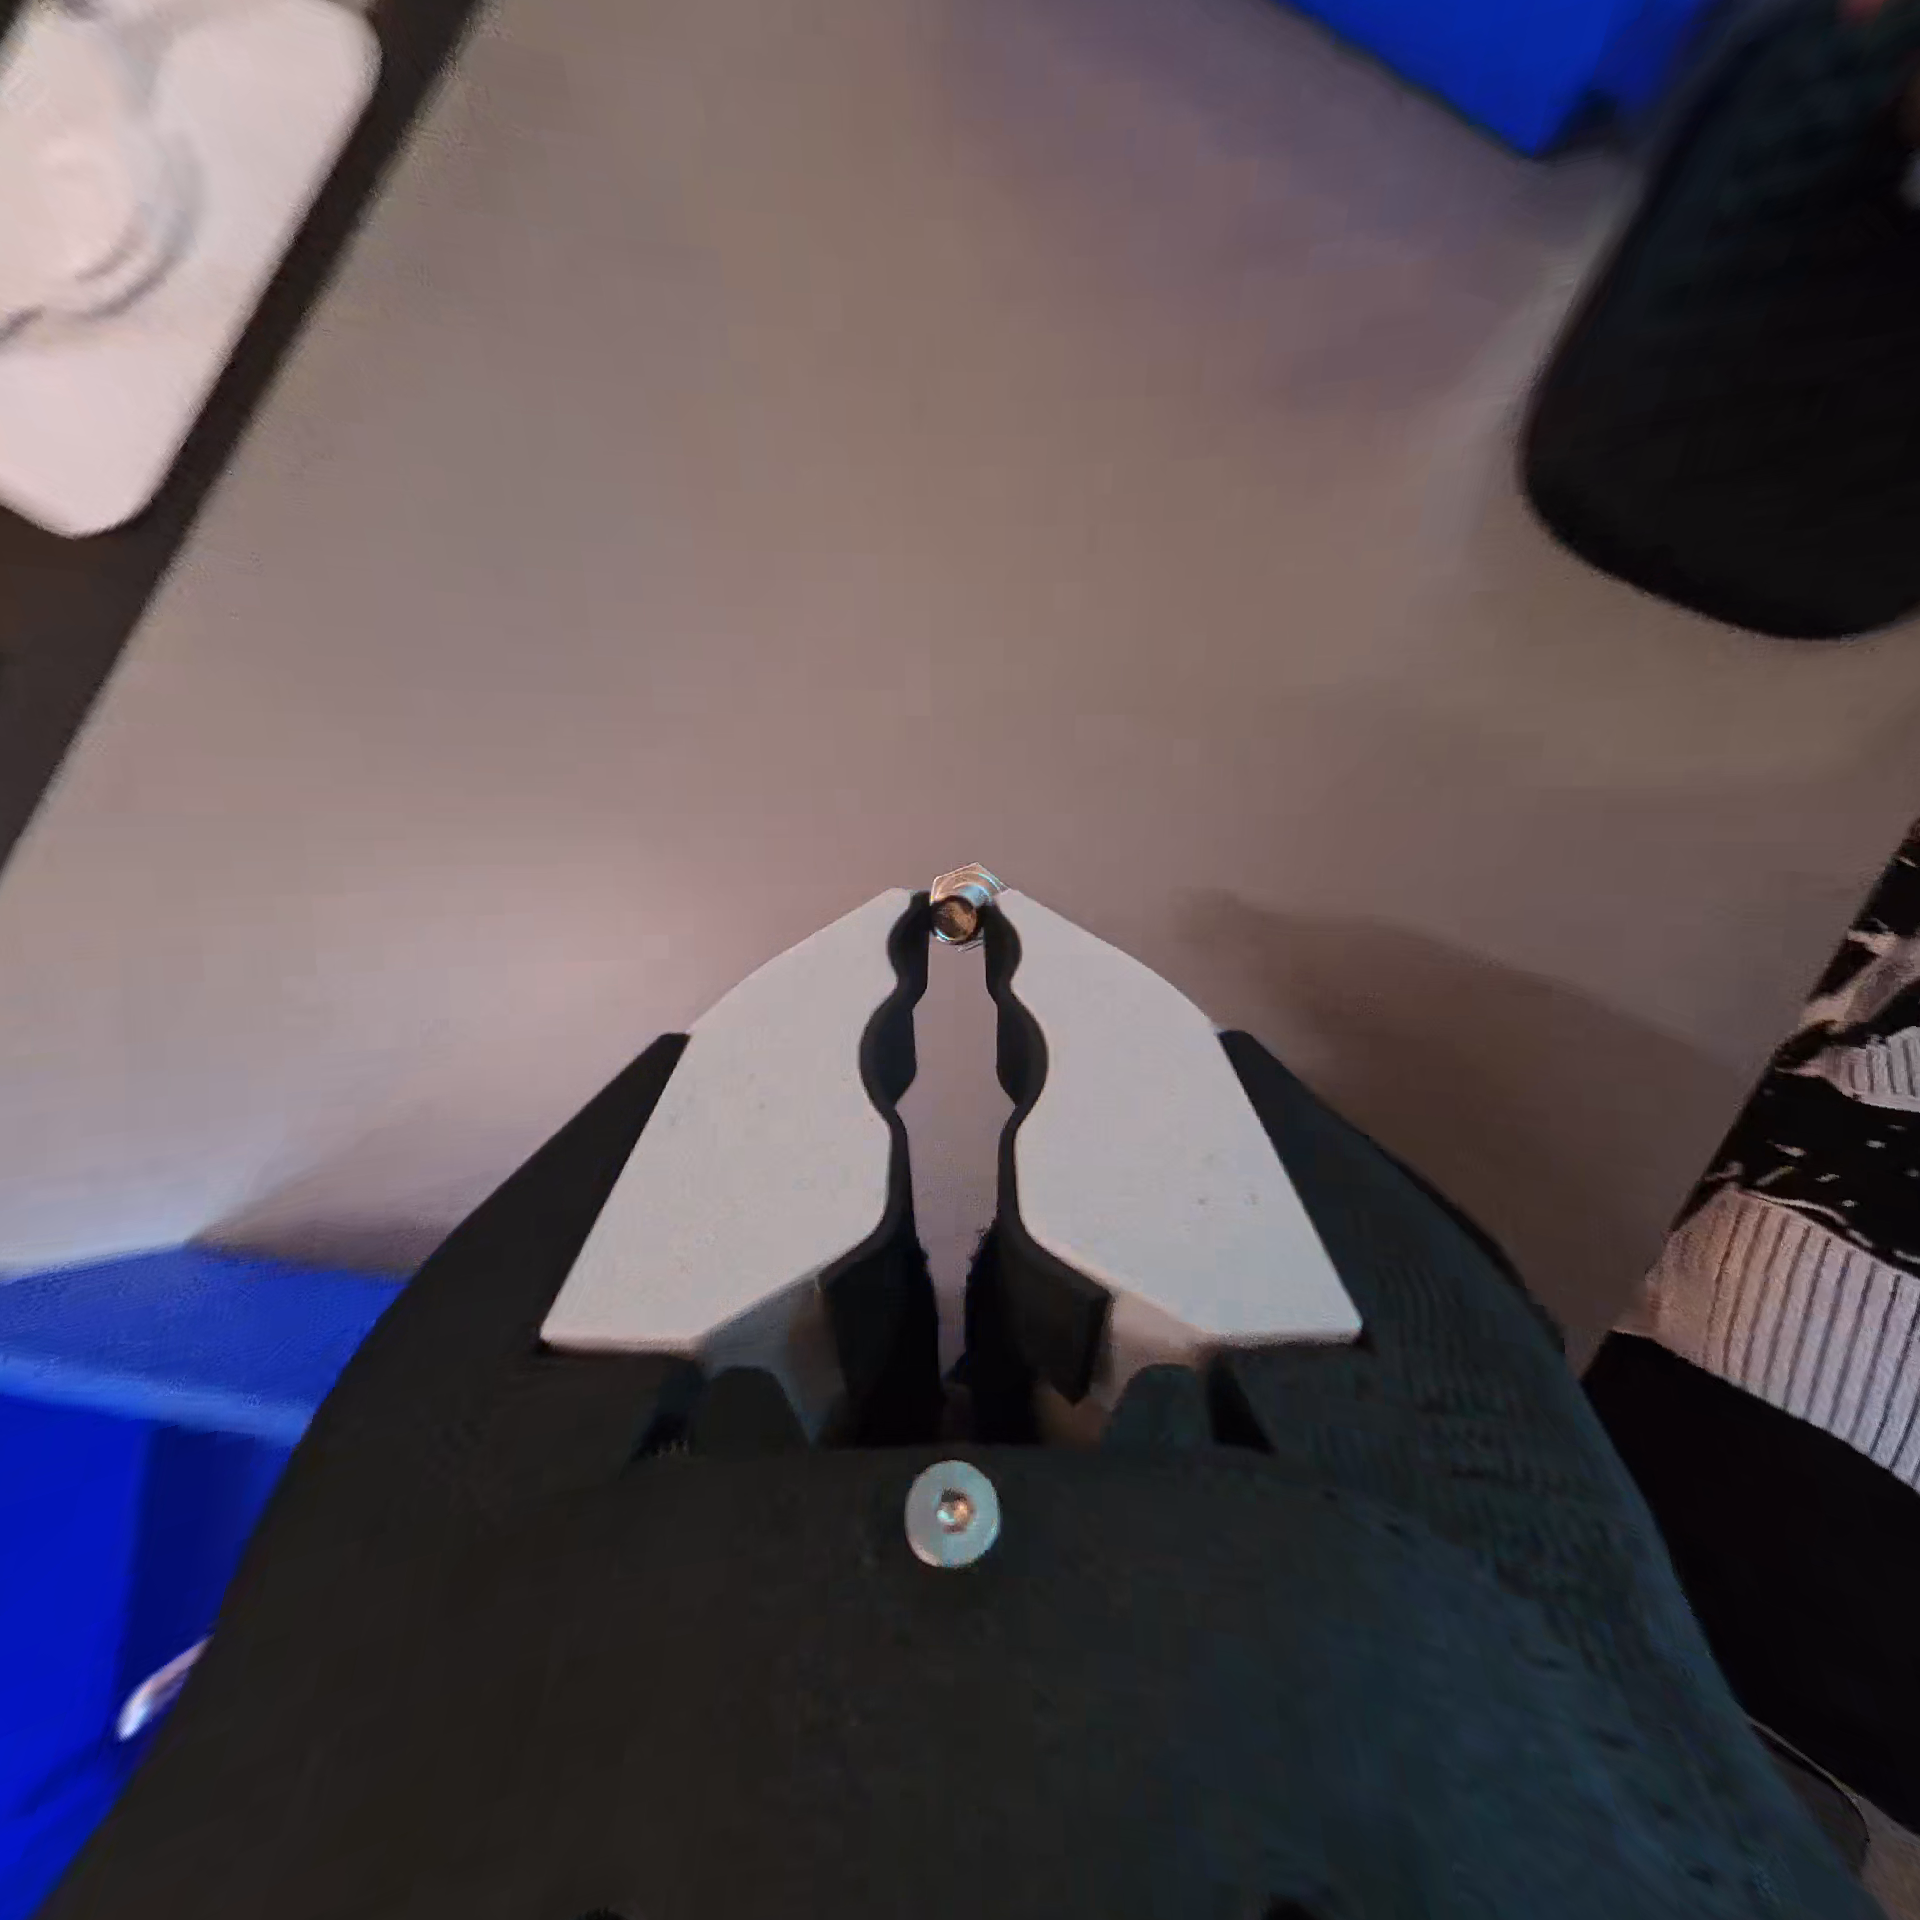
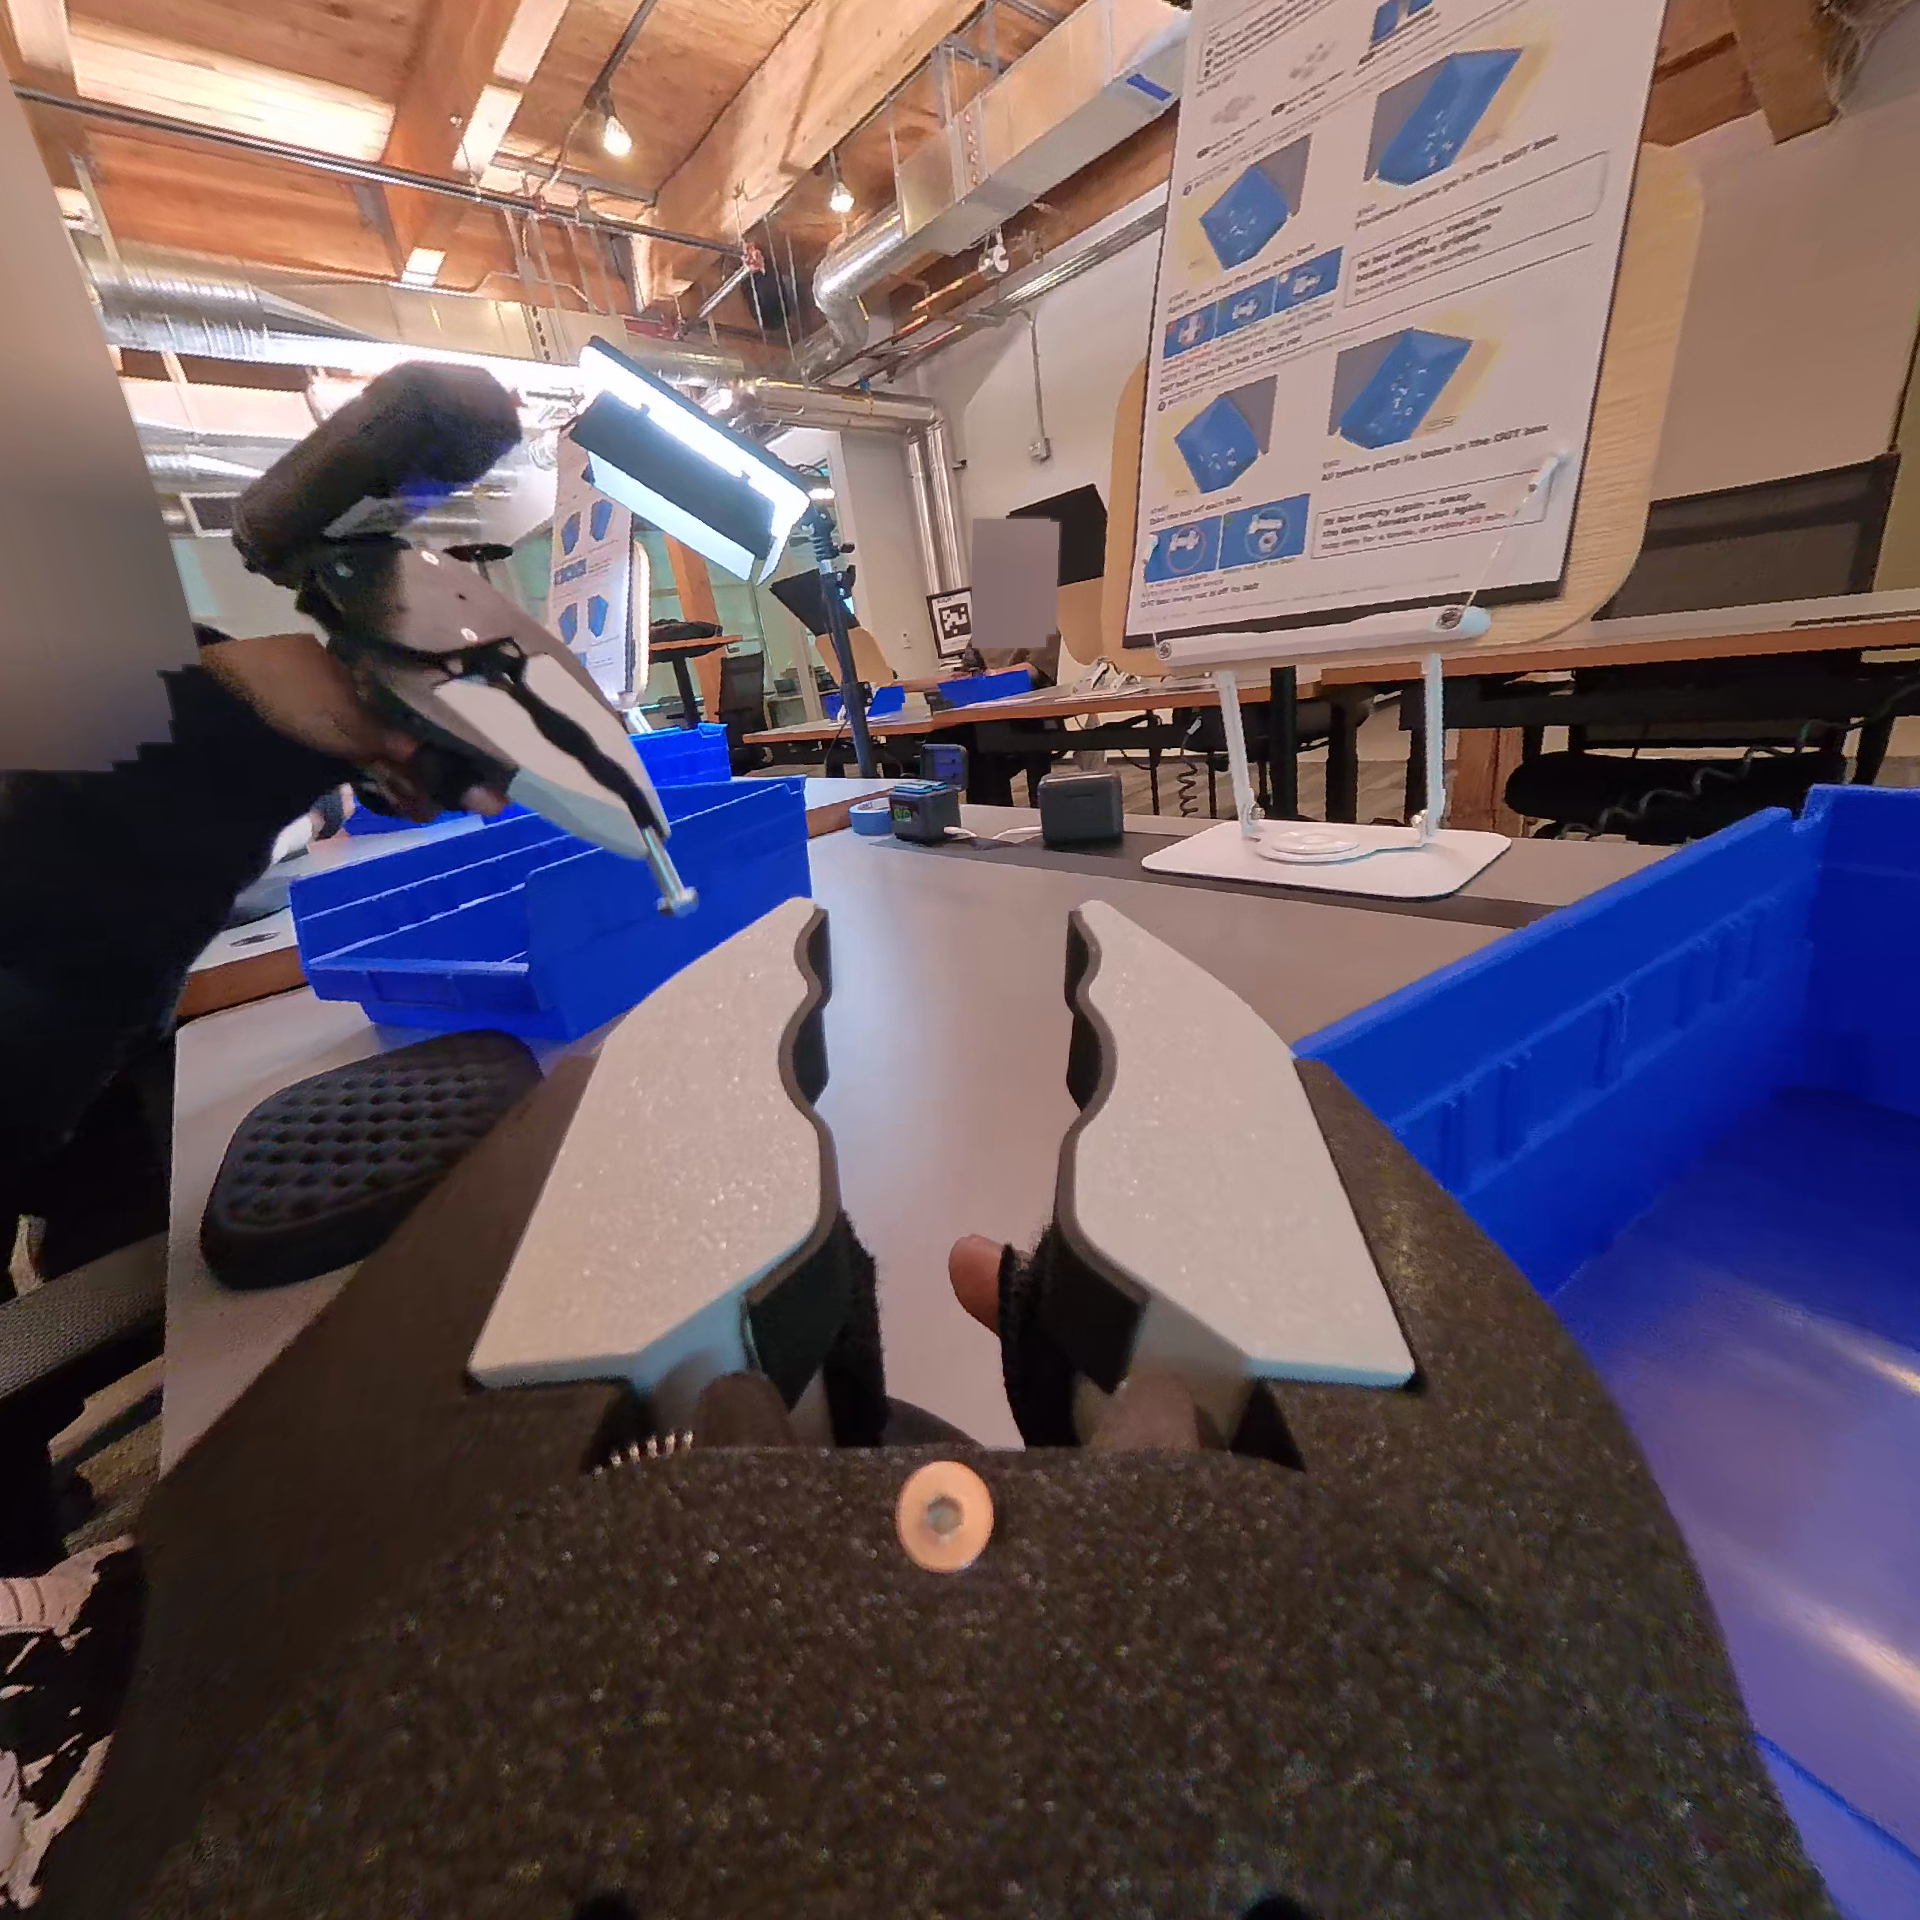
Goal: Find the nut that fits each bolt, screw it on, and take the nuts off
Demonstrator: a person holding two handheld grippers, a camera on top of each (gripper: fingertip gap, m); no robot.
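Left claw (image 1: 958, 920) we see clamped on a silver bolt (image 2: 667, 875), both pads pressing its shank, head end pointing away and down, held above the grey surface (image 1: 935, 520). Right claw (image 2: 948, 940) stands apart, nothing between its fingers. Blue bin (image 2: 1662, 1143) sits just right of it; a second blue bin (image 2: 499, 935) lies behind the bolt. An instruction sheet on a white stand (image 2: 1382, 312) carries printed text and pictures; we leave it unread. No brand marks legible.
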